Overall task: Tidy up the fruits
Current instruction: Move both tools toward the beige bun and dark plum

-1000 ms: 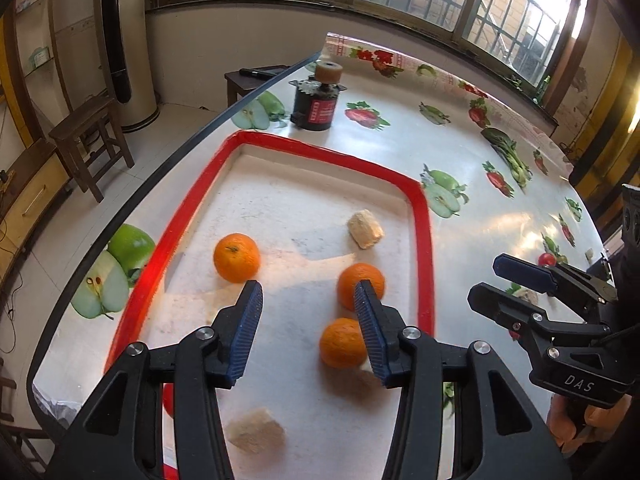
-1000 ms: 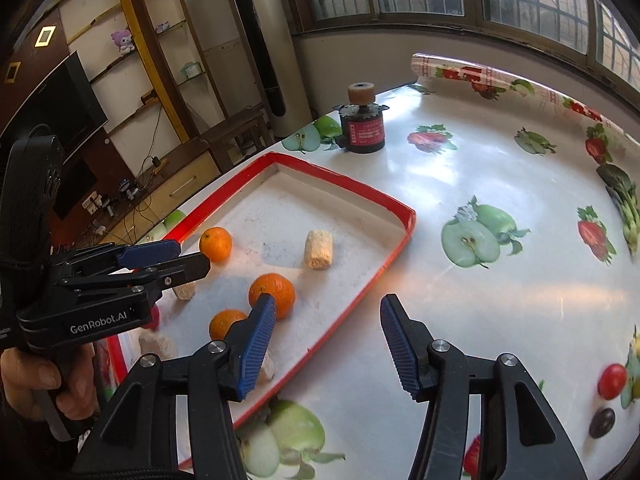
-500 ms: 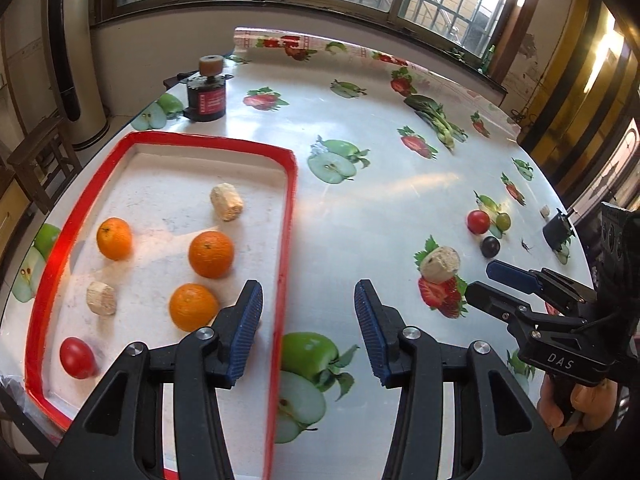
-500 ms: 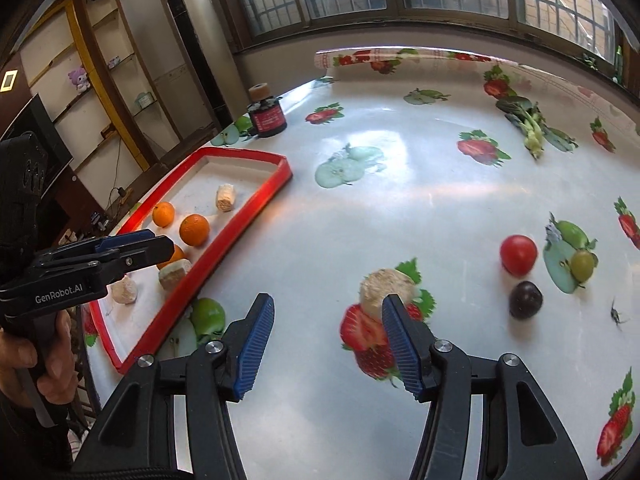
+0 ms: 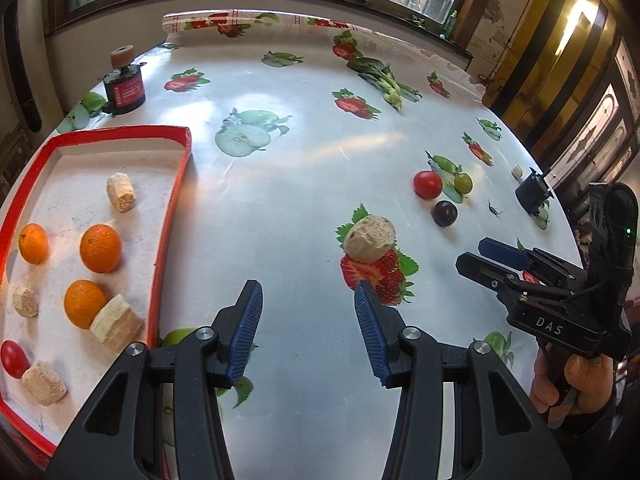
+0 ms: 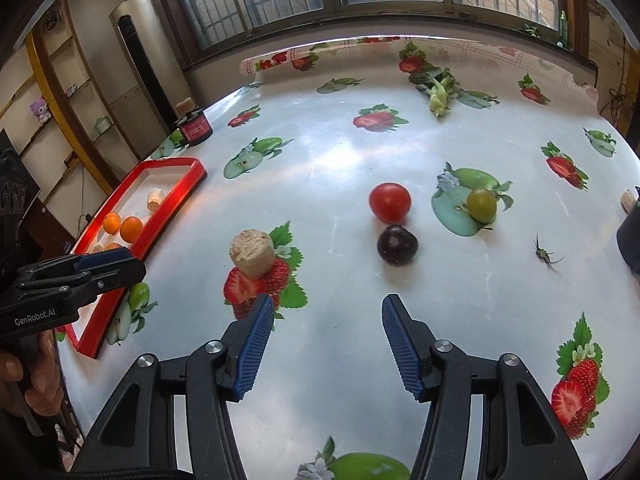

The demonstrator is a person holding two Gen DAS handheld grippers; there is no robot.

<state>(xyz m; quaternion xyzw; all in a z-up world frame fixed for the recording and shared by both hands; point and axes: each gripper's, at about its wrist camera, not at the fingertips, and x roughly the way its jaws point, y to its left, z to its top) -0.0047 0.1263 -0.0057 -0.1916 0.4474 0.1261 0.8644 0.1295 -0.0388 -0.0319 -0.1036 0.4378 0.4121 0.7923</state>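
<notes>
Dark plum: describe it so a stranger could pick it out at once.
On the fruit-print tablecloth, well right of the red tray, three small loose fruits cluster. The plum lies nearest the right gripper, just below the tomato. It alone is near-black; the grape is green.

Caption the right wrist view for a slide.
Open right gripper hovers before a dark plum, red tomato and green grape.

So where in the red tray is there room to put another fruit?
The far half of the red-rimmed white tray is bare, beyond the beige cork-like chunk. The near half is crowded: three round oranges, more chunks and a red tomato. Outside, bare tablecloth lies between the tray and the round beige lump.
</notes>
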